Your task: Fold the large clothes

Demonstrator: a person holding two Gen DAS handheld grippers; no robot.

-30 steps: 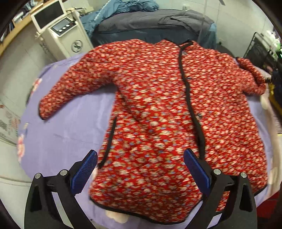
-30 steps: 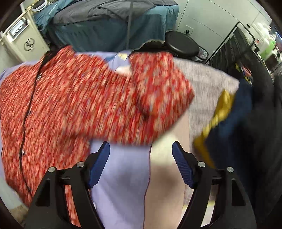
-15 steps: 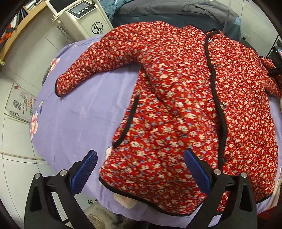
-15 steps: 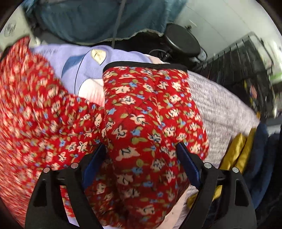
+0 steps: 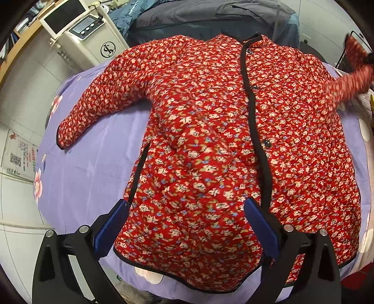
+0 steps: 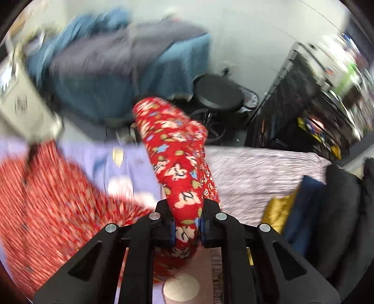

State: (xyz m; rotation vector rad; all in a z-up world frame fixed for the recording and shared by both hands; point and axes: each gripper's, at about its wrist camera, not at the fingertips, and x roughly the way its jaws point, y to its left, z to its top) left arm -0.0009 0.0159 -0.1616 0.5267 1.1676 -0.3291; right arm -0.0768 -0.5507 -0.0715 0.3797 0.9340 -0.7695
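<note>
Work surface: a table under a lilac floral sheet (image 5: pixel 77 177), wrinkled, with pale pink blossoms. Far side: a cream machine with a screen (image 5: pixel 77 30) at far left and a bed heaped with grey and blue bedding (image 5: pixel 210 16). In the right wrist view a round black stool (image 6: pixel 218 93) and a dark wire rack (image 6: pixel 292 105) stand beyond; the frame is motion-blurred.

Quilted red floral jacket (image 5: pixel 222 145), black-piped, buttoned, lies flat, front up, one sleeve spread to the left.

Left gripper (image 5: pixel 185 228) points steeply down over the near hem, jaws wide, nothing pinched. Right gripper (image 6: pixel 186 230) is closing, its blue pads pressing the other sleeve (image 6: pixel 177 163), which is lifted off the sheet.
</note>
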